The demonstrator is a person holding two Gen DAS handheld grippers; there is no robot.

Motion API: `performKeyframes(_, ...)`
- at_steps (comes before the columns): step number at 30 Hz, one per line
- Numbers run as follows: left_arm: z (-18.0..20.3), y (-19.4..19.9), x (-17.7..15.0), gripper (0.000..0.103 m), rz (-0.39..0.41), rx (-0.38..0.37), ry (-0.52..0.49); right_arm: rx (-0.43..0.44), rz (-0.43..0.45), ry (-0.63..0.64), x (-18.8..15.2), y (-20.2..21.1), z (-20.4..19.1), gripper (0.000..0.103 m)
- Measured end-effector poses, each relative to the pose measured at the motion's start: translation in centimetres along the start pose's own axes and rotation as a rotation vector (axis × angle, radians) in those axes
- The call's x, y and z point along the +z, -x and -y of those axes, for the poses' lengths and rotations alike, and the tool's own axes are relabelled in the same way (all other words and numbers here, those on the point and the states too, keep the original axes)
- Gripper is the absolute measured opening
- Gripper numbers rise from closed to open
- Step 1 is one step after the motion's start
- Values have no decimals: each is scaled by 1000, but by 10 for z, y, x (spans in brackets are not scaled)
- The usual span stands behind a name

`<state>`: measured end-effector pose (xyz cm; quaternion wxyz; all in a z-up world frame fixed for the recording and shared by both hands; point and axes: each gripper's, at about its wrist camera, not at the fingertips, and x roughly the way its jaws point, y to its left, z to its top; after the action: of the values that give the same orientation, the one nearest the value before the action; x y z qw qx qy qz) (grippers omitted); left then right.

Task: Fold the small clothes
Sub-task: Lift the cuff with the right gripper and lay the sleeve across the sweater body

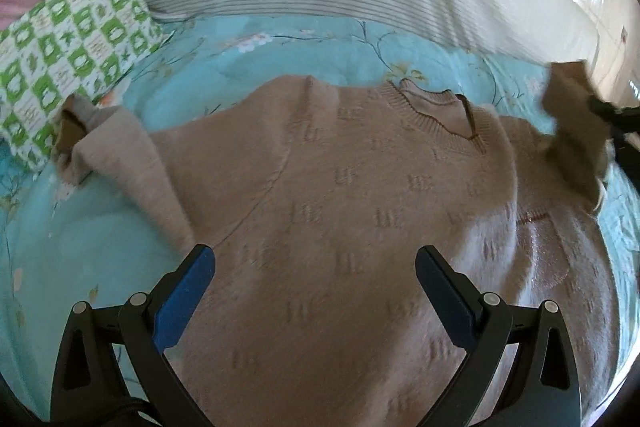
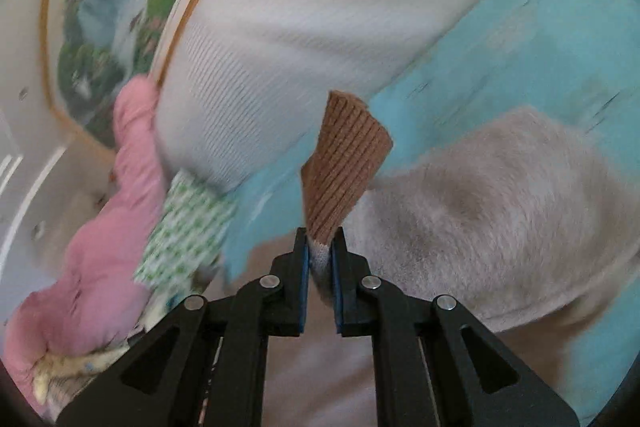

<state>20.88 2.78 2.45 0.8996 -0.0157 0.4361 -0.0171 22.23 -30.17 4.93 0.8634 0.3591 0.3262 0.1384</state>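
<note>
One sweater cuff (image 2: pixel 344 163) sits pinched in the right gripper (image 2: pixel 320 247).

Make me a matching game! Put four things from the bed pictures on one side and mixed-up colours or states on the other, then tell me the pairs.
Things:
1. sweater
2. pillow
3. left gripper
4. right gripper

States:
A. green and white checks
B. shut on the ribbed cuff
C. open above the knit
D. tan, spread on the blue sheet

Pairs: 1-D, 2-A, 3-C, 4-B
</note>
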Motion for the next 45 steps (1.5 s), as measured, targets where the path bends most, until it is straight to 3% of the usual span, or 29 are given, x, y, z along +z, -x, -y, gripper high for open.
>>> performKeyframes(8, -36, 9, -14, 101, 0, -55, 66, 111, -201, -10, -84, -110, -42, 11)
performKeyframes(12, -39, 11, -15, 101, 7, -83, 64, 96, -253, 8, -100, -136, -50, 11)
performKeyframes(16, -31, 8, -13, 101, 0, -128, 57, 106, -298, -48, -108, -150, -44, 19)
performKeyframes(19, -23, -2, -8, 101, -25, -187, 70, 139, -309, -95, -108, -142, -37, 41)
performKeyframes(20, -20, -6, -7, 101, -34, -200, 72, 155, -292, -95, -107, -133, -37, 43)
performKeyframes(27, -2, -50, 9, 101, -134, -276, 170, 108, -109, -59, -98, -51, -27, 44)
performKeyframes(30, -6, -65, 14, 99, -137, -250, 244, 48, -29, -45, -94, -13, -15, 44)
performKeyframes(32, -9, -65, 15, 78, -93, -237, 257, 14, 20, -51, -90, 6, -6, 44)
performKeyframes(33, -7, -65, 17, 34, -76, -226, 243, -1, 40, -53, -89, 13, -3, 44)
performKeyframes(34, -6, -66, 18, 11, -82, -225, 225, -16, 56, -52, -86, 18, -1, 44)
performKeyframes(35, -9, -64, 19, 11, -91, -262, 224, -43, 76, -48, -82, 27, 4, 44)
performKeyframes(36, -13, -55, 19, 10, -51, -281, 233, -67, 90, -47, -78, 33, 8, 44)
performKeyframes(39, -28, -24, 18, 10, 111, -221, 180, -194, 125, -32, -63, 50, 20, 45)
performKeyframes(43, -42, -50, 13, 10, 19, -200, 175, -371, 97, -12, -38, 47, 43, 49)
performKeyframes(45, -43, -52, 9, 10, 32, -205, 177, -435, 44, -1, -27, 31, 56, 49)
